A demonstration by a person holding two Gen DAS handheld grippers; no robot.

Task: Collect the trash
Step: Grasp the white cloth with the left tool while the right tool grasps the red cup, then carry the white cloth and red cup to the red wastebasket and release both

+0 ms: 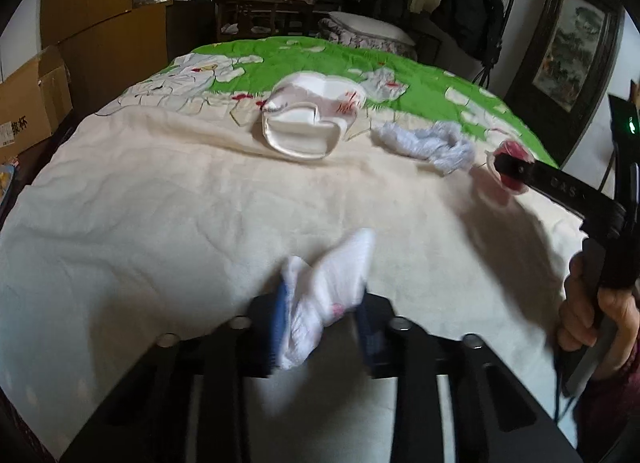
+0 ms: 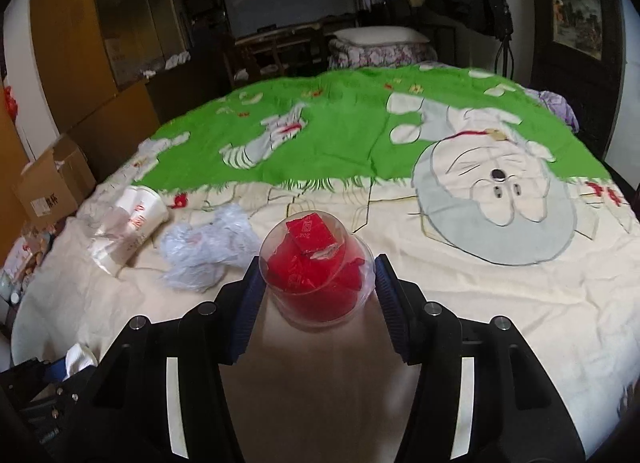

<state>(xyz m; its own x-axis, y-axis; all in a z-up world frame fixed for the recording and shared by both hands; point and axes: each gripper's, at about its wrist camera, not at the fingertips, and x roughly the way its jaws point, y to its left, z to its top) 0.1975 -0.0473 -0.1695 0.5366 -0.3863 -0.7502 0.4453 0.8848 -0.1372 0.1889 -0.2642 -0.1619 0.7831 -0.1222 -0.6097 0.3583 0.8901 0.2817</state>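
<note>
Pinching a white crumpled tissue (image 1: 324, 295) over the bed (image 1: 160, 203), the left tool (image 1: 320, 327) is clamped shut, while the right tool (image 2: 316, 283) is straddling a clear cup of red scraps (image 2: 316, 271), pads apparently touching its sides.

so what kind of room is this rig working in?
Most likely a lived-in bedroom. The work surface is a bed under a green cartoon quilt, folded bedding and a pillow are stacked beyond it, and coats hang on a rack by the wall.
</note>
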